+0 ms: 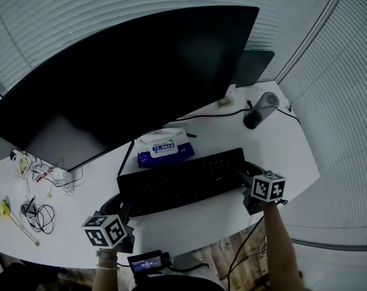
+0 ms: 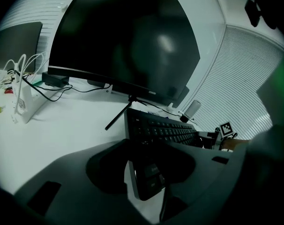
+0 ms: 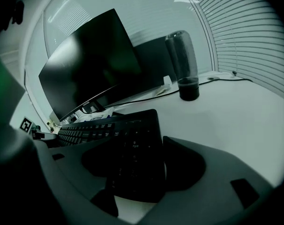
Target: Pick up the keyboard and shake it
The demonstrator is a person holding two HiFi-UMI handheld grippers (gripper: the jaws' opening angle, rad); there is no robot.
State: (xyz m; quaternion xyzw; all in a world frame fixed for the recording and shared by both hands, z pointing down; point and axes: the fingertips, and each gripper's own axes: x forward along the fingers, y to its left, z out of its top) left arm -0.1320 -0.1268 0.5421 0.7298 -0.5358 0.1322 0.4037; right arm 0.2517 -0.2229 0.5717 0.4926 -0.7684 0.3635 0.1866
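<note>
The keyboard [image 1: 183, 180] lies flat on the white desk [image 1: 286, 144], running across the lower middle of the head view with its right end a little higher in the frame.

The left gripper [image 2: 149, 168] sits at the keyboard's left end with its jaws apart. That end is between them, and in the left gripper view a pale strip of desk shows between the left-hand jaw and the keyboard's edge.

The right gripper [image 3: 137, 168] is at the opposite end. In its own view the number-pad end fills the space between the jaws, the right-hand jaw lies against the keyboard's edge, and no gap shows on either side.

Just behind the keyboard lies a blue-and-white wipes pack [image 1: 165, 148]. Above it a large dark monitor [image 1: 135, 77] fills the upper middle of the head view. A dark tumbler [image 1: 259, 111] stands at the right, well apart from the keyboard. Loose cables [image 1: 41, 214] are scattered at the far left.
</note>
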